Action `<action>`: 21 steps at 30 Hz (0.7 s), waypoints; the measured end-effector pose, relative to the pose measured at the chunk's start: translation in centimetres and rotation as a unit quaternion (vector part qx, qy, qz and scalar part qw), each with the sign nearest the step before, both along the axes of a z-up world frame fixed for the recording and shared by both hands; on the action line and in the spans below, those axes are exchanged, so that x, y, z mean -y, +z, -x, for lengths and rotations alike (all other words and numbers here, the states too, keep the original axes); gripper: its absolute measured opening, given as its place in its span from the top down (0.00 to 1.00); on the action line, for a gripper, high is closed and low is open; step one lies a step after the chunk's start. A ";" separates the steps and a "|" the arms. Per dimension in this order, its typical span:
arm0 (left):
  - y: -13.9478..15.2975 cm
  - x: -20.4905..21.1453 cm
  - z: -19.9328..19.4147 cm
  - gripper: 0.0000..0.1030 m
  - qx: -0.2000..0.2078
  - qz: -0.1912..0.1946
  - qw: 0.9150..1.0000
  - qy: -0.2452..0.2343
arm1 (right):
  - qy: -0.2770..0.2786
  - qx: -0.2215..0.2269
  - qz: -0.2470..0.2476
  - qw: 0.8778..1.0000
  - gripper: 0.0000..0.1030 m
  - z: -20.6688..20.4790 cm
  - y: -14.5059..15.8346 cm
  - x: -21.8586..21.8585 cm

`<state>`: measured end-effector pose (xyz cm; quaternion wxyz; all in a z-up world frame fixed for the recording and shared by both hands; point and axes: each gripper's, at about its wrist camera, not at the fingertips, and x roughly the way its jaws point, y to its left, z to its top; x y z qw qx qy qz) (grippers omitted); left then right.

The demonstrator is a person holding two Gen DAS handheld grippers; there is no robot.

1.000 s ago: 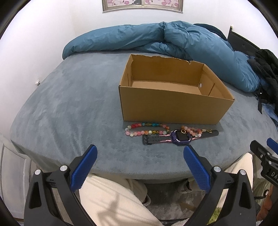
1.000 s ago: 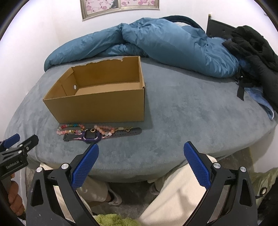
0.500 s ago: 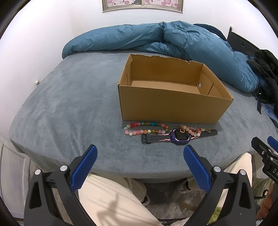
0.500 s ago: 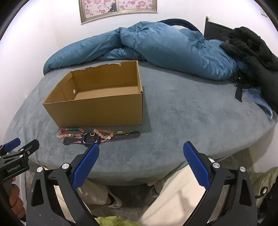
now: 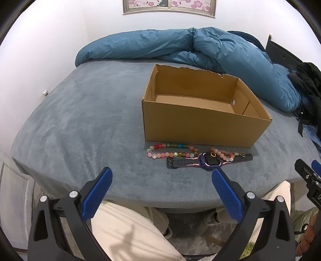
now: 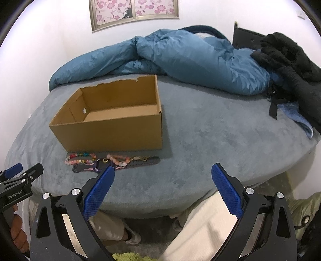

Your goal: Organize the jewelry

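A home bedroom: bed (image 5: 84, 112) with rumpled blue duvet (image 5: 200, 46), floral picture (image 6: 134, 12) above.

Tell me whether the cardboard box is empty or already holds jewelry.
Empty as far as visible: the cardboard box shows bare floor; the near inside edge is hidden.

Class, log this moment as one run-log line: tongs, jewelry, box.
left tongs: open, empty | right tongs: open, empty | beaded bracelet, watch: on bed before box | cardboard box: nothing visible inside

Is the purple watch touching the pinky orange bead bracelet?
Touching. In the left wrist view, the pink-orange bead bracelet lies across the strap of the purple watch, right beside the watch face, with no gap showing.
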<state>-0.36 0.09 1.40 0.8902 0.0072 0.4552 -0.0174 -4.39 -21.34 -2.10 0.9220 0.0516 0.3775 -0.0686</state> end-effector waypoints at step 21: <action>0.1 -0.2 -0.1 0.05 -0.001 0.004 1.000 0.000 | -0.027 0.002 -0.001 1.000 0.10 0.6 0.0 1.7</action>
